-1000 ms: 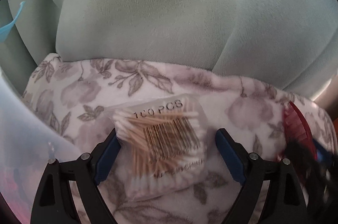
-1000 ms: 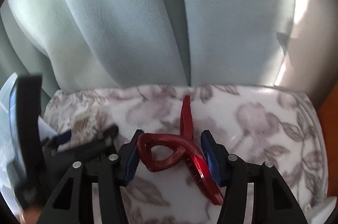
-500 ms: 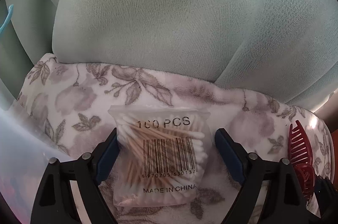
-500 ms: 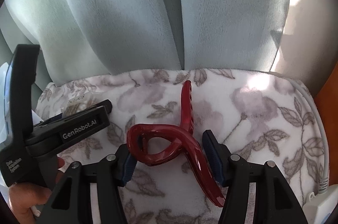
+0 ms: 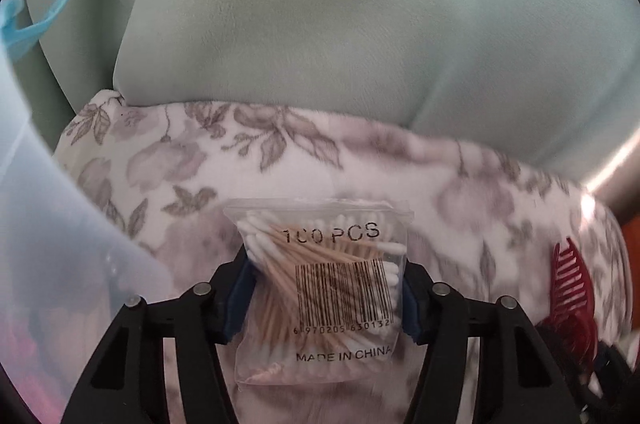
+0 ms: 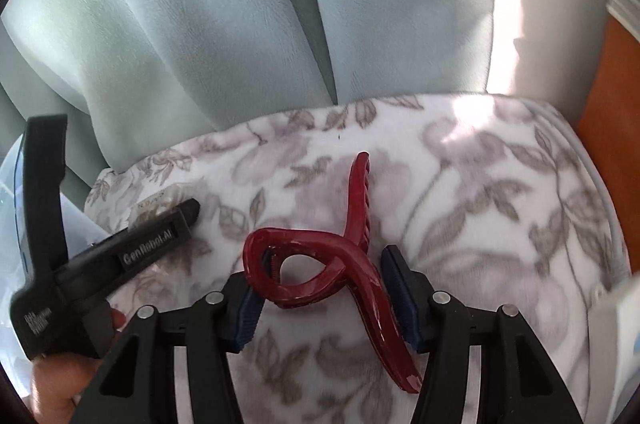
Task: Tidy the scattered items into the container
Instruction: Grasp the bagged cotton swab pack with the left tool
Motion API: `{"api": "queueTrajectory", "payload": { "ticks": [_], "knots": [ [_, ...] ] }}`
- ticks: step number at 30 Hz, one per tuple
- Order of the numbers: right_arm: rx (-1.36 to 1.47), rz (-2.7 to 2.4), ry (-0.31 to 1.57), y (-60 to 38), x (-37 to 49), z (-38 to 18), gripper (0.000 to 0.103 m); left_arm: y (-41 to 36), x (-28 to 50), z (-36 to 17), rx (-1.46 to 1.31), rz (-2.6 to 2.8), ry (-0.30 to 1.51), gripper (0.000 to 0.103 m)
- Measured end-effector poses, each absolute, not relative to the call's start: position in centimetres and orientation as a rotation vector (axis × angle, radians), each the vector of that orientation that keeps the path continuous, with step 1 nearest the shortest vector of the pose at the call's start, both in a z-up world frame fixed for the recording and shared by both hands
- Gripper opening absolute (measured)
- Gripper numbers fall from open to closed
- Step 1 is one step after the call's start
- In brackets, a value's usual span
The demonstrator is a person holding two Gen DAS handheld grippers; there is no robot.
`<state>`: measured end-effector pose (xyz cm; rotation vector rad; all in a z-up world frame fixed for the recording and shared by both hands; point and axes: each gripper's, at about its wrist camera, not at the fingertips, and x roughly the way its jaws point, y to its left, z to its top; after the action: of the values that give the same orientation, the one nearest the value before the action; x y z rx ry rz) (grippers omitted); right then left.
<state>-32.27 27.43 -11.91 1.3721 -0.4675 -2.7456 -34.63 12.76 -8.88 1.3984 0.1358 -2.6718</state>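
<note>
The upright cotton swab bag (image 5: 324, 288) is being closed on by the left gripper (image 5: 326, 292), while the red hair claw (image 6: 340, 264), teeth end pointing away, is clamped by the right gripper (image 6: 324, 300).

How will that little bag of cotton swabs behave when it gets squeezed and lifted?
The bag of cotton swabs is thin clear plastic, so it will probably crumple as the left gripper closes around it. Loosely packed wooden sticks may shift inside. It looks light and shouldn't roll.
</note>
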Motion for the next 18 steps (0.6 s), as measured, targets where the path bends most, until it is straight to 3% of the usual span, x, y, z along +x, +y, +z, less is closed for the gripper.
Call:
{"api": "queueTrajectory", "payload": {
  "ticks": [18],
  "knots": [
    [1.532,-2.732,-0.474,24.8,-22.7,-11.4,0.058,13.9,-21.9,-7.2,1.675,-2.665,0.043,0.062]
  ]
}}
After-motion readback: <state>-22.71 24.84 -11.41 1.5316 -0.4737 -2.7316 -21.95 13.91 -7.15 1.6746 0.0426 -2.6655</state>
